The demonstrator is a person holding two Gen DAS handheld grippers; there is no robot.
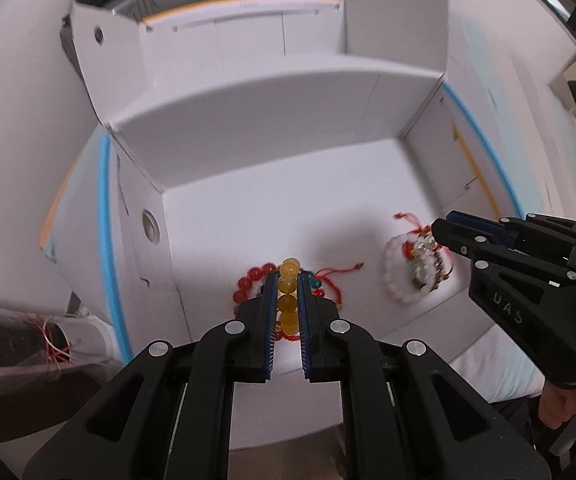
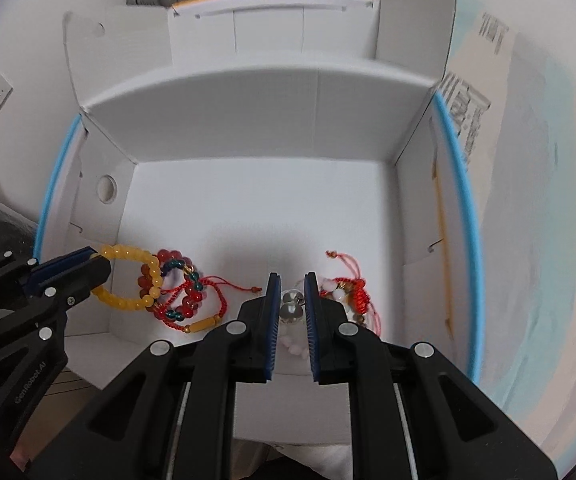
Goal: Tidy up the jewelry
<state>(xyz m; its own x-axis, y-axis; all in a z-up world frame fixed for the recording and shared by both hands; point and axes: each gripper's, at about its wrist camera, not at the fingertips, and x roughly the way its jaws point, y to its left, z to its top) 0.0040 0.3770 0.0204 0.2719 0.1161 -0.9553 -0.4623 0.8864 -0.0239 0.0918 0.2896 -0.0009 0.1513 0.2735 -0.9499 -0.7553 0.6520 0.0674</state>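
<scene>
Inside the white box, whose far floor lay bare, your left gripper pinched the yellow bead bracelet, your "UAS"-marked right gripper the clear-bead bracelet.

Black left claw, blue ribbed pads, silver screws, right claw alike

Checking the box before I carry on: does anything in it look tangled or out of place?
Yes. By the yellow bracelet in the left gripper, red bracelets lie heaped with cords crossing, looking tangled. The box looks undamaged.
</scene>
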